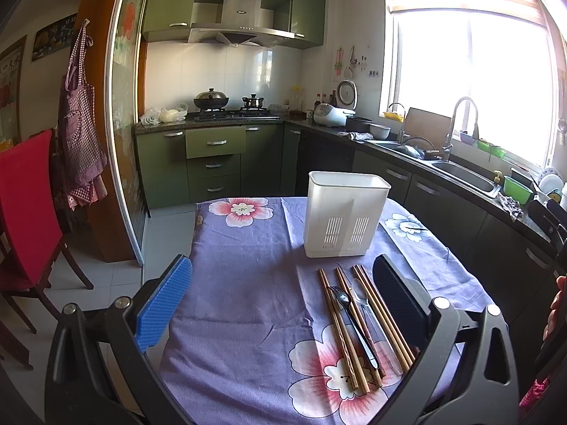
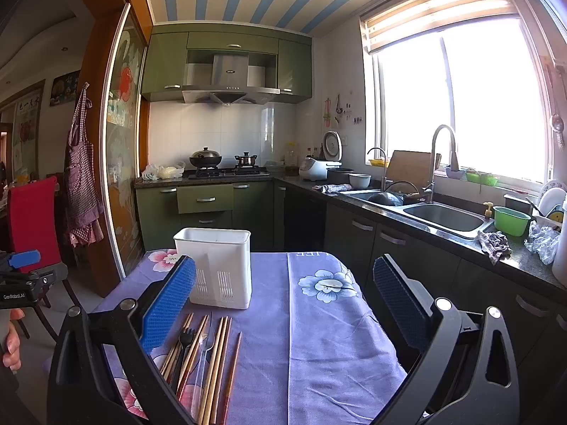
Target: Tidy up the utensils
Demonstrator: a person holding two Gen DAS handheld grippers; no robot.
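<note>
- Chopsticks (image 1: pixel 354 322): thin wooden sticks, light and stiff, likely to roll or slide off one another; probably best pinched near mid-length, one pair at a time, so the ends stay level.
- Black fork (image 1: pixel 349 313) and clear-handled spoon (image 1: pixel 365 308): look like light plastic, smooth and apt to slip; handle likely the safest hold, clear of the tines and bowl.
- Lying together in a loose bundle on the near part of the flowered purple tablecloth (image 1: pixel 244 283), pointing away from the near edge, fork and spoon on top between the sticks; one darker stick (image 2: pixel 232 375) set slightly apart at the right of the pile.
- White plastic holder (image 1: pixel 345 214): upright just beyond the far ends of the utensils, slotted low on its front wall, seemingly empty; light enough to tip if bumped.
- Left gripper (image 1: pixel 281 299): spread wide, gripping nothing, hanging over the cloth left of the bundle.
- Right gripper (image 2: pixel 283 304): likewise wide apart and empty, bundle showing beneath its left finger (image 2: pixel 168 304).
</note>
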